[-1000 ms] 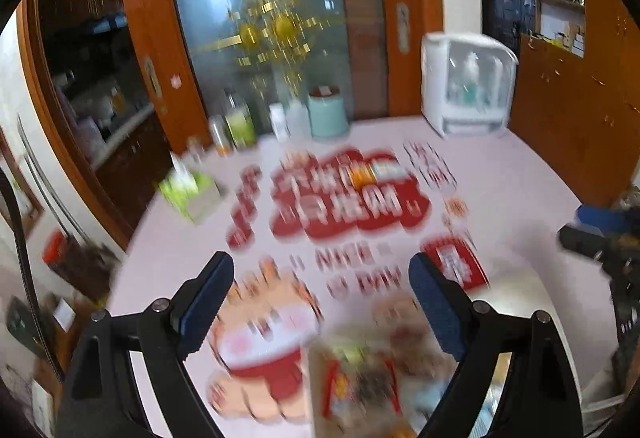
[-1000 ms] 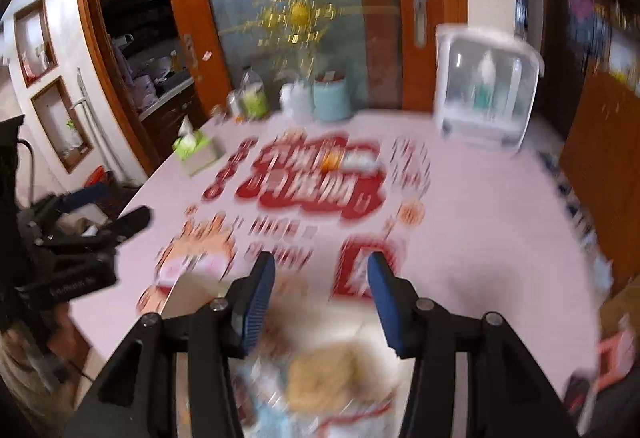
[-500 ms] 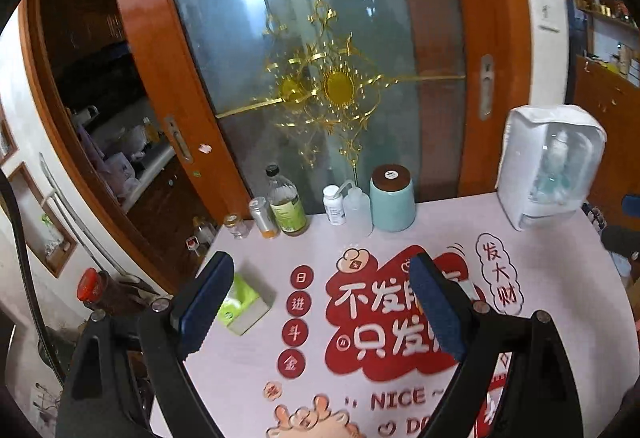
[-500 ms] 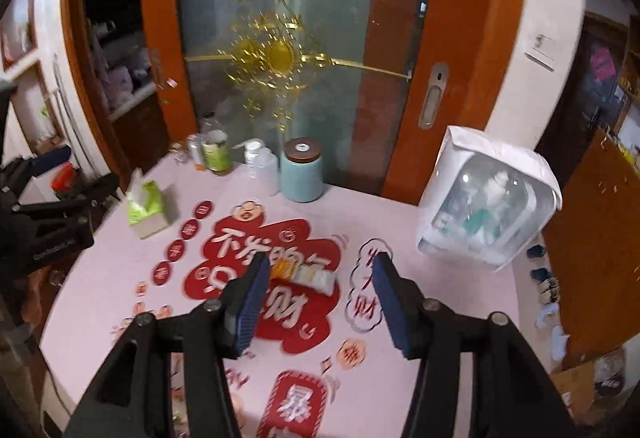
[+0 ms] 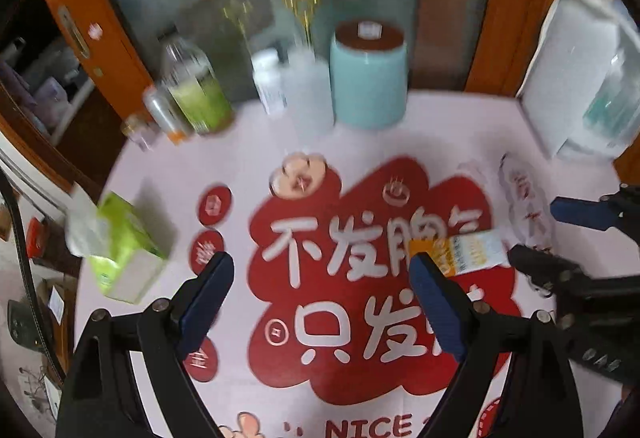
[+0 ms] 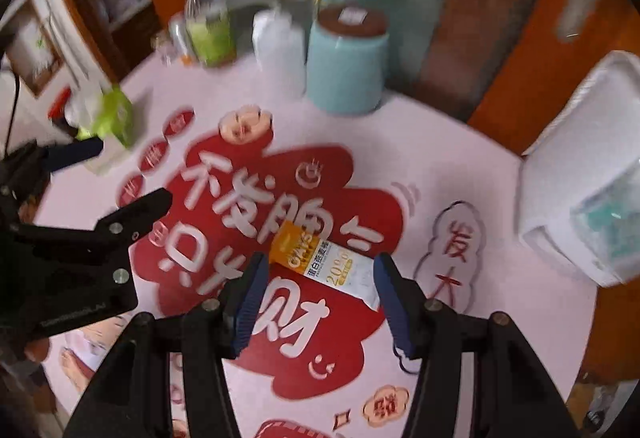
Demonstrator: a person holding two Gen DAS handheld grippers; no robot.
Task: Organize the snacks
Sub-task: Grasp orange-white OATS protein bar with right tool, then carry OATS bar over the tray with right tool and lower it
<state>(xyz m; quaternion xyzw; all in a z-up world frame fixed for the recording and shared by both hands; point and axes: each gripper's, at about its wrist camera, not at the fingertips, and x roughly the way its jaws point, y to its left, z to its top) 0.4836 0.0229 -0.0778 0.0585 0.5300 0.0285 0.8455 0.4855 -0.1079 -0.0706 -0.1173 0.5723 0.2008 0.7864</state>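
An orange-and-white snack packet (image 6: 316, 258) lies flat on the red print of the pink tablecloth (image 6: 400, 142). My right gripper (image 6: 320, 262) hangs over it, pointing steeply down. Its blue pads stand on either side of the packet's near end without touching it. In the left wrist view the same packet (image 5: 468, 252) lies just right of my left gripper (image 5: 320, 260), which is wide open with only cloth between its fingers. The right gripper (image 5: 540, 230) shows at that view's right edge, and the left gripper (image 6: 128, 174) at the left of the right wrist view.
At the table's far edge stand a teal canister (image 5: 368, 78), a white bottle (image 5: 270, 82) and a green-labelled bottle (image 5: 196, 94). A green tissue box (image 5: 124, 250) sits at the left, and a white plastic appliance (image 5: 580, 78) at the far right. A glass door rises behind.
Both grippers have swung forward and down over the far half of the table. The snack packet now lies between the right gripper's fingers, and its jaws stand a little wider.
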